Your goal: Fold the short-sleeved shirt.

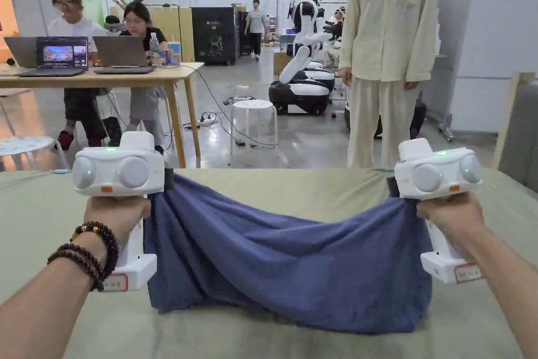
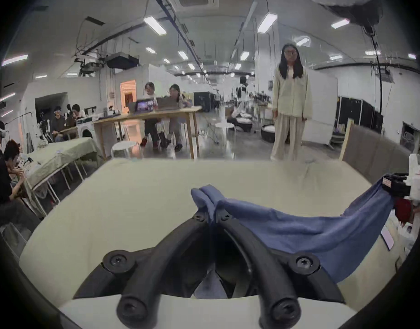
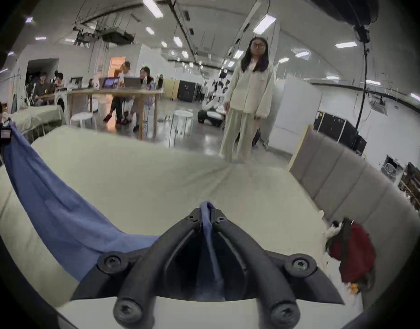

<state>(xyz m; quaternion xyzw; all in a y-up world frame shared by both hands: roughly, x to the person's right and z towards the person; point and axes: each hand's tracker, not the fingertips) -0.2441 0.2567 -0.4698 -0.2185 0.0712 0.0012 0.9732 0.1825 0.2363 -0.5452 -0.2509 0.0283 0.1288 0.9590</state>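
Clamping shirt [image 1: 283, 260] | L gripper [image 2: 210, 216] & R gripper [image 3: 207, 212] both | over bed [image 1: 315, 186]

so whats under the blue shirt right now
The pale green bed sheet lies under the blue shirt, which hangs between the left gripper and right gripper. The hanging cloth hides the sheet behind it.

Glossy grey floor [image 1: 315, 139], wooden desk [image 1: 157, 73], ceiling strip lights [image 2: 154, 25].

Green-covered table [image 1: 315, 186]; beyond it a standing person [image 1: 389, 55], white stool [image 1: 254, 118], laptops [image 1: 86, 55] on wooden desk [image 1: 173, 73].
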